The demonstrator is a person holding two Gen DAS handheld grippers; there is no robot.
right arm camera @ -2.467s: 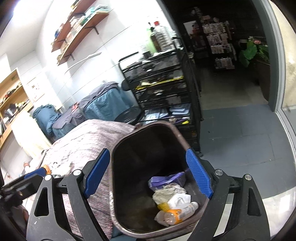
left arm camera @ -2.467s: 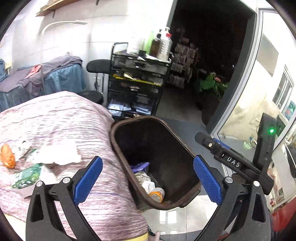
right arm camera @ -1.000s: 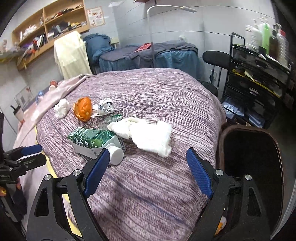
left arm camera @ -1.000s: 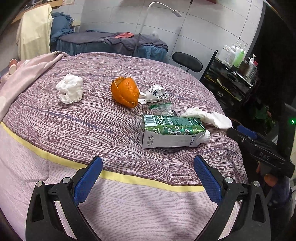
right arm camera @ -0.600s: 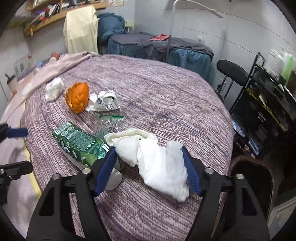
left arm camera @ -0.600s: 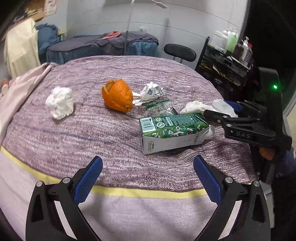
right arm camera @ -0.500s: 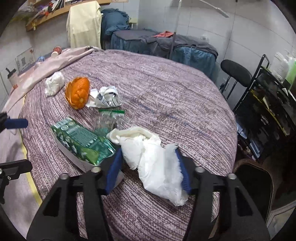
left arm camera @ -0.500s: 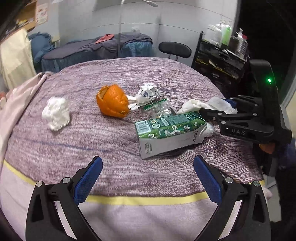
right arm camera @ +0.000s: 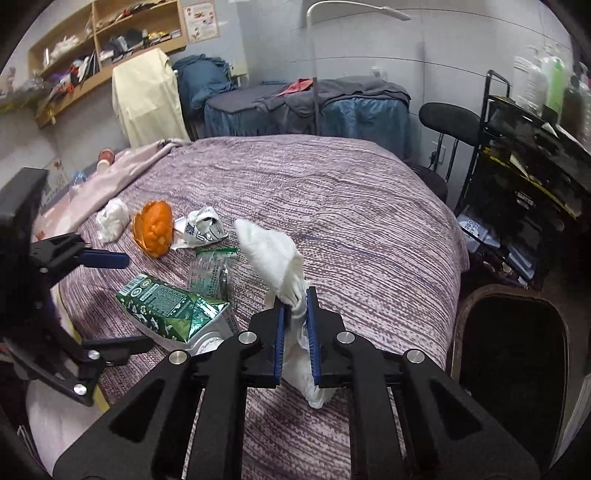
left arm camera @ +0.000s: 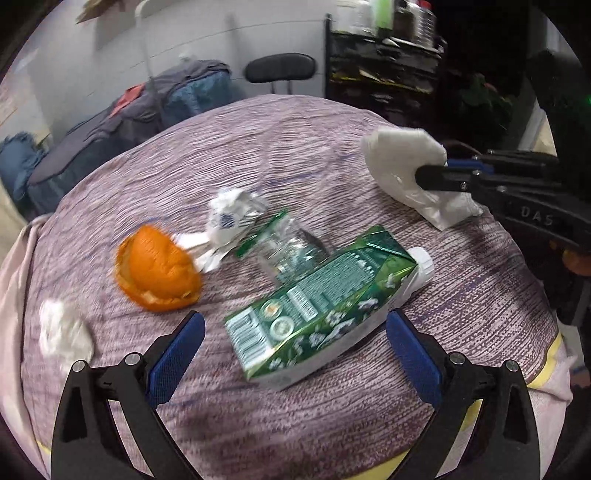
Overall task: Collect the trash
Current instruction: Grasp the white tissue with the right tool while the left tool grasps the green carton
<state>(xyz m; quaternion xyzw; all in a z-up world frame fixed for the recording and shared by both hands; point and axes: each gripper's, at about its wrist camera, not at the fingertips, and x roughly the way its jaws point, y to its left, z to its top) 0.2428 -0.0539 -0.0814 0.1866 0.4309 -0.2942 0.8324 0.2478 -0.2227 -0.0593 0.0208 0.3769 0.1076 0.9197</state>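
Observation:
My right gripper (right arm camera: 294,318) is shut on a white crumpled tissue (right arm camera: 273,254) and holds it just above the purple striped tablecloth (right arm camera: 351,206); the tissue also shows in the left wrist view (left arm camera: 402,166). My left gripper (left arm camera: 293,343) is open, its fingers on either side of a green milk carton (left arm camera: 321,302) lying on its side. An orange peel (left arm camera: 157,273), a crumpled wrapper (left arm camera: 232,214), a clear plastic bag (left arm camera: 284,247) and a white paper ball (left arm camera: 62,332) lie on the cloth.
A brown trash bin (right arm camera: 513,332) stands beside the table at the right. A black wire cart (right arm camera: 532,155) and a black stool (right arm camera: 448,118) stand behind it. Covered beds (right arm camera: 303,107) and shelves (right arm camera: 99,33) line the back wall.
Both grippers swung from the bin to the table. My right gripper closed on the white tissue and lifted it. My left gripper moved in around the milk carton.

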